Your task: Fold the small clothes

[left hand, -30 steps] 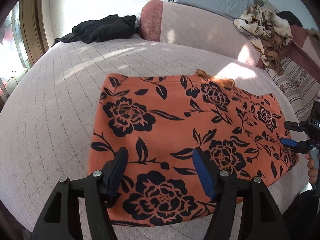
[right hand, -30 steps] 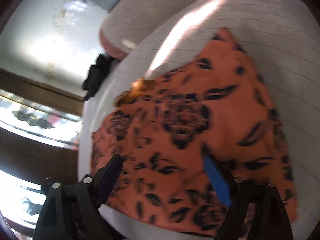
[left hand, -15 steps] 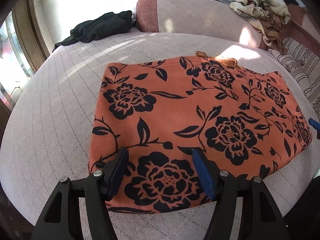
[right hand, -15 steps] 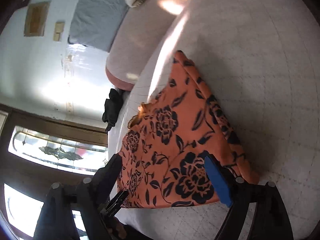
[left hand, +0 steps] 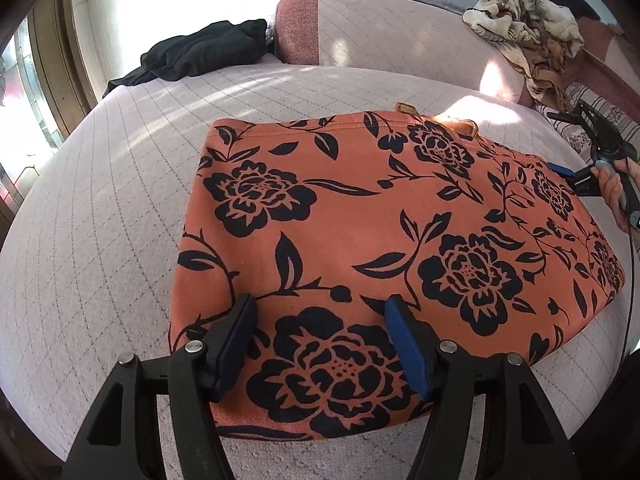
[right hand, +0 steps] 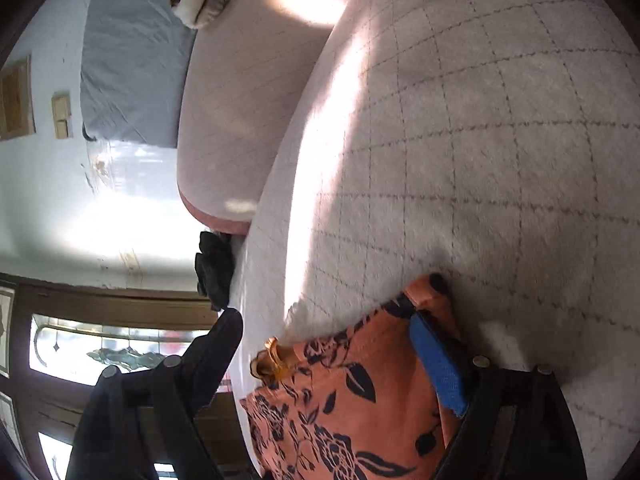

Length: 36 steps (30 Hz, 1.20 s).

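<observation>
The orange flowered cloth (left hand: 372, 248) lies flat on the bed (left hand: 100, 240); the left claw (left hand: 320, 312) hangs spread above its near edge, the right claw (right hand: 324, 328) spread at its far corner.

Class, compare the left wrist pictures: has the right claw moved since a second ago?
Yes. The right claw left the view past the orange floral garment's right edge, then returned higher along that edge, nearer the striped cushion.

Garment (left hand: 360, 240) lies on bed (left hand: 100, 240), dark clothes (left hand: 200, 52) behind.
</observation>
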Tool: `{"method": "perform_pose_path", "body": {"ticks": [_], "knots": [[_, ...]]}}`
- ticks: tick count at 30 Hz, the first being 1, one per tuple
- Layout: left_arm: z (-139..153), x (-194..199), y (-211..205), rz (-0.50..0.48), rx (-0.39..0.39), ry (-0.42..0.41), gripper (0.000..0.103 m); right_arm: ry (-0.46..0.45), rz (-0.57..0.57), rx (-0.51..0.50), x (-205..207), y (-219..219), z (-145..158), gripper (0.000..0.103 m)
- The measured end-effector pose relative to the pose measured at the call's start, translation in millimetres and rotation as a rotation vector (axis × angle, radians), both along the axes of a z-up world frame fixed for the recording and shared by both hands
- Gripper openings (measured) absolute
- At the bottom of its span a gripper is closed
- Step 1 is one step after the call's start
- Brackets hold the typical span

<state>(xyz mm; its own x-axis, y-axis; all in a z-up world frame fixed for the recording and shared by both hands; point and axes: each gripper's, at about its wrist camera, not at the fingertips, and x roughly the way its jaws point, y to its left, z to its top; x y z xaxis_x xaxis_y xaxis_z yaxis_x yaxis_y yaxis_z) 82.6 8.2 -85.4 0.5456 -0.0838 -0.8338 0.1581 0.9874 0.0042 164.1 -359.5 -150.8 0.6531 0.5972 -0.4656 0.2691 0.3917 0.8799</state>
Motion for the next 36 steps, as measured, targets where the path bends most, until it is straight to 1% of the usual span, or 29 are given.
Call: {"method": "perform_pose_path", "body": {"ticks": [2,4,6,8,9,11,12,13,14,15,16,17,18,19,20,22,23,24,25,26,27,28,29,30,31,33,34,35,36], "knots": [[0.7,-2.0,2.4,-0.008,0.0,-0.007,0.068,0.0,0.0,-0.037,-1.6,4.1,7.7,0.088],[0.5,1.3,1.4,-0.012,-0.008,-0.008,0.068,-0.036,0.023,-0.059,-13.0,17.9,24.6,0.089],[3.2,2.5,3.1,-0.002,-0.035,-0.008,0.068,-0.09,0.084,-0.044,-30.9,40.3,40.5,0.089],[9.1,2.4,8.5,0.024,-0.07,-0.011,0.068,-0.089,0.197,-0.038,-41.2,68.3,42.8,0.091],[13.9,1.2,11.1,0.043,-0.086,-0.021,0.068,-0.07,0.231,-0.09,-43.9,79.1,40.9,0.091],[24.8,-3.9,19.2,0.085,-0.103,-0.054,0.068,-0.003,0.21,-0.258,-43.0,83.4,30.5,0.09],[28.8,-6.5,24.6,0.104,-0.104,-0.064,0.068,0.019,0.137,-0.236,-46.5,75.3,24.2,0.088],[30.2,-9.3,30.6,0.121,-0.1,-0.068,0.068,0.026,0.059,-0.191,-54.4,70.1,25.2,0.09],[28.1,-10.7,36.9,0.142,-0.091,-0.06,0.068,0.004,0.032,-0.209,-62.2,73.4,36.3,0.09],[20.9,-9.2,42.6,0.165,-0.071,-0.031,0.068,-0.036,0.052,-0.262,-69.0,84.3,51.2,0.09],[8.4,-4.4,47.3,0.186,-0.04,0.029,0.068,-0.068,0.097,-0.285,-74.5,99.3,62.0,0.09],[-5.2,0.8,52.9,0.206,-0.029,0.097,0.071,-0.09,0.146,-0.268,-81.4,113.8,67.6,0.09],[-6.3,-0.1,60.2,0.225,-0.085,0.078,0.072,-0.109,0.185,-0.247,-90.2,128.4,69.8,0.09],[-2.1,-1.4,62.7,0.246,-0.1,0.072,0.071,-0.116,0.218,-0.247,-99.5,141.1,67.7,0.09],[3.2,-2.2,61.6,0.26,-0.084,0.075,0.071,-0.103,0.242,-0.264,-108.0,150.9,62.0,0.09],[18.1,-10.0,56.4,0.233,-0.077,0.005,0.07,-0.006,0.221,-0.306,-127.7,155.3,41.7,0.091],[24.0,-14.4,53.6,0.207,-0.063,-0.027,0.07,0.014,0.21,-0.299,-137.8,155.7,35.0,0.091],[26.1,-18.0,51.2,0.186,-0.039,-0.046,0.07,-0.009,0.198,-0.27,-149.9,157.2,33.7,0.091],[23.7,-19.2,50.5,0.18,-0.009,-0.046,0.07,-0.038,0.189,-0.245,-161.8,159.4,35.5,0.091],[15.3,-16.6,52.3,0.188,0.02,-0.017,0.07,-0.064,0.197,-0.232,-171.6,162.8,38.0,0.091],[1.5,-11.5,56.9,0.21,0.043,0.046,0.072,-0.085,0.21,-0.236,-178.9,164.9,39.7,0.091],[-3.2,-10.1,67.1,0.233,-0.01,0.073,0.072,-0.094,0.21,-0.262,-185.7,162.1,39.5,0.091],[1.0,-11.0,75.8,0.27,-0.071,0.071,0.072,-0.076,0.2,-0.291,-189.5,158.3,35.3,0.091],[6.5,-11.6,79.6,0.294,-0.086,0.08,0.071,-0.032,0.183,-0.306,-189.8,153.1,28.8,0.091],[14.2,-14.4,80.9,0.296,-0.08,0.057,0.071,0.005,0.157,-0.307,-190.3,147.1,24.5,0.091],[26.5,-21.4,81.2,0.285,-0.041,-0.023,0.071,-0.021,0.127,-0.273,-194.1,138.4,27.8,0.091],[24.0,-20.8,81.2,0.28,-0.006,-0.021,0.071,-0.048,0.123,-0.283,-196.1,137.3,33.0,0.091],[14.1,-15.9,82.3,0.277,0.028,0.024,0.071,-0.07,0.121,-0.296,-197.1,136.9,36.4,0.091],[3.1,-10.3,86.1,0.277,0.029,0.077,0.072,-0.075,0.121,-0.3,-195.3,136.6,35.5,0.092]]}}
